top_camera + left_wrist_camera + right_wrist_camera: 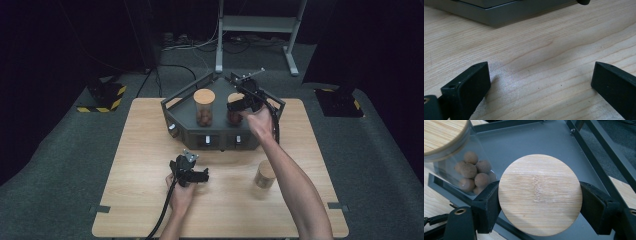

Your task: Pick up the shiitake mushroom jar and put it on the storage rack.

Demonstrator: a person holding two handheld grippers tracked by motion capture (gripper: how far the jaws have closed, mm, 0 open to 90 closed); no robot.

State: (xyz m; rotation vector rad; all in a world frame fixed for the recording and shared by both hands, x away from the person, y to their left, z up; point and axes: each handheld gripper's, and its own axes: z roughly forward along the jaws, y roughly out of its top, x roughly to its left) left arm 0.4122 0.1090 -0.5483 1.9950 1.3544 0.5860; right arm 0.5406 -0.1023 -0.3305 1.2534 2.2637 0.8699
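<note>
1. Nearest the person, the left tool (pixel 192 175) sits low over the bare wooden counter (pixel 150 210), held in the left hand (pixel 181 195) with its cable trailing back toward the counter's near edge.
2. In the left gripper view its two black jaws stand wide apart with nothing but wood grain between them; the grey base of the tray (pixel 499 15) lies just ahead.
3. To the right, on the counter and well apart from the left tool, stands a lone glass jar (pixel 264 176) with a wooden lid, near the person's right forearm.
4. Farther on, the right forearm reaches across to the dark grey tray (pixel 175 117) at the far middle of the counter.
5. The right tool (pixel 243 104) is over the right part of that tray, clamped on the round wooden lid (pixel 540 195) of a jar; in the right gripper view the jaws press on the lid's opposite edges, seen from above, with the tray floor behind it.
6. Just beside it, toward the tray's left part, stands another lidded jar (pixel 204 107) holding brown balls (pixel 471 173); its glass wall is near the clamped lid, though whether they touch cannot be told.
</note>
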